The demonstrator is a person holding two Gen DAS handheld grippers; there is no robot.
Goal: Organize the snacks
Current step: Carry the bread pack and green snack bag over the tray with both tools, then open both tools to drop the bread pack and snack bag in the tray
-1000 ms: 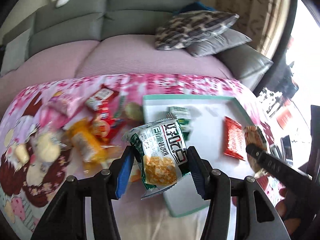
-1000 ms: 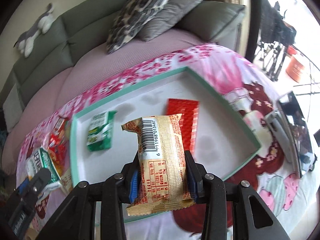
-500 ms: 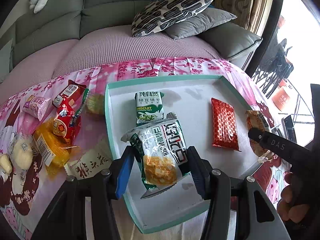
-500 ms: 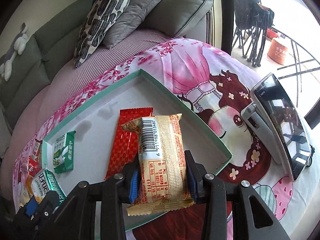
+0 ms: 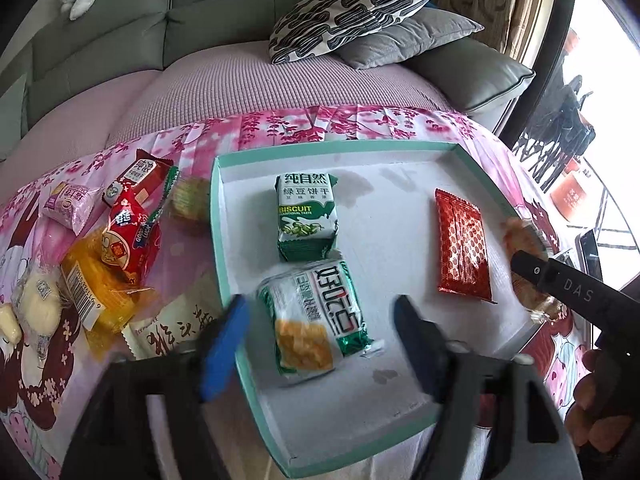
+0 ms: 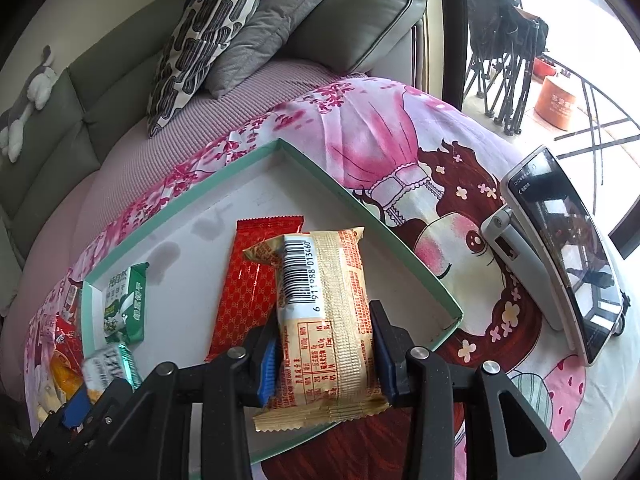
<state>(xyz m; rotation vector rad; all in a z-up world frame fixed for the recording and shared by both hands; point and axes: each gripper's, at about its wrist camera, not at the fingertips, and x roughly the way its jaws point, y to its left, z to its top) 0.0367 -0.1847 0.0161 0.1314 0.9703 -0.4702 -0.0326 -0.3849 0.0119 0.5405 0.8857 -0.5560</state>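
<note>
Pink floral cloth [image 5: 304, 124] covers the low surface in front of a grey-green sofa, and on it sits a shallow white cardboard tray with a mint-green rim [image 5: 215, 216], the collecting place for the snacks. Nearest, the left gripper [image 5: 320, 342] has its blue-padded jaws opening wide, both pads clear of the green-and-white crinkled snack bag with an orange picture panel [image 5: 316, 316], which lies flat on the tray floor between them; judged released there to start a second row. Just beyond it, nearly touching its top edge, lies a green-and-white biscuit pack [image 5: 306, 216], squared to the tray. To the right, apart from both, rests a flat red foil packet with a gold lattice print [image 5: 464, 256]. The right gripper [image 6: 324, 356] has its jaws starting to part, pads still against the sides of a beige plastic-wrapped snack bar with a barcode [image 6: 324, 312], held over the tray's near right part, partly over the red packet in the right wrist view; whether it touches the floor cannot be told. Left of the tray, unsorted items remain heaped on the cloth: a red wrapped snack [image 5: 128, 236], a yellow-orange packet [image 5: 96, 284], a small pink pack [image 5: 72, 206]. Right of the tray, a phone on a stand [image 6: 560, 248] leans upright. Farthest, a black-and-white patterned cushion [image 5: 352, 8] rests against the sofa.
</note>
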